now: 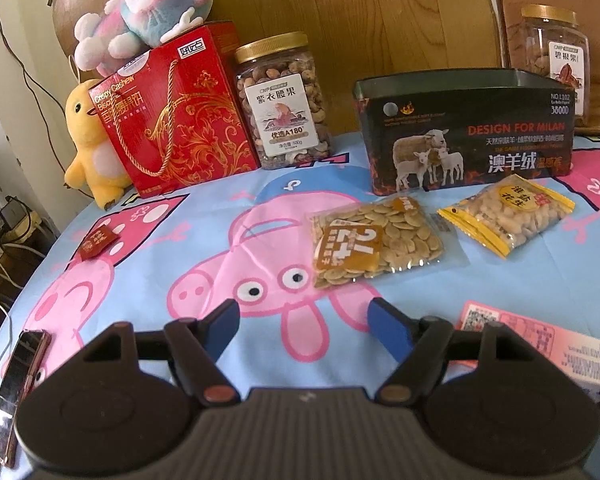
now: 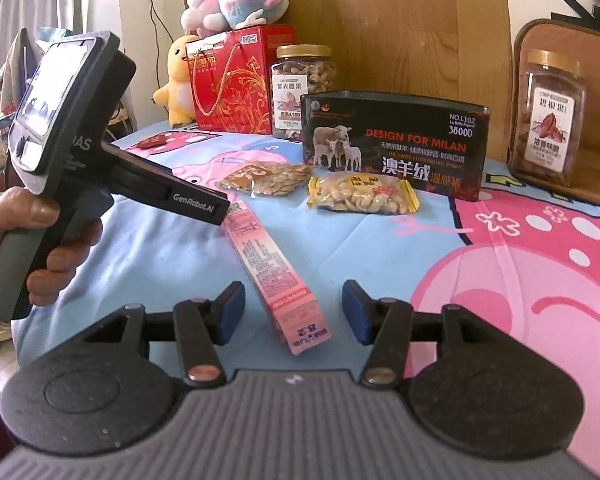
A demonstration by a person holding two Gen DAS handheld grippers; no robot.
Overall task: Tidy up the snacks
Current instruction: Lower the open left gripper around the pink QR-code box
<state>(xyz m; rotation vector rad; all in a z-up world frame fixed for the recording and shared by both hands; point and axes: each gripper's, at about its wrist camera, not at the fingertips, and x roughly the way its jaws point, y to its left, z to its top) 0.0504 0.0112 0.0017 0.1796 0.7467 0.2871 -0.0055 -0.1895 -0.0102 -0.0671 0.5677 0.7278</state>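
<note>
Both hand-held grippers gape empty: the right hand-held gripper (image 2: 293, 312) straddles the pink box (image 2: 274, 276) on the desk (image 2: 380, 256); the left hand-held gripper (image 1: 304, 316) is short of the seed packet (image 1: 374, 240). That slippery packet could slide away when pinched.

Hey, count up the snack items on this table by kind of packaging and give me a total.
Jars: 2, the nut jar and the pecan jar
Clear bags: 2, the seed bag and the peanut bag
Boxes: 2, the red gift box and the pink box
Small red packet: 1
Total: 7
</note>
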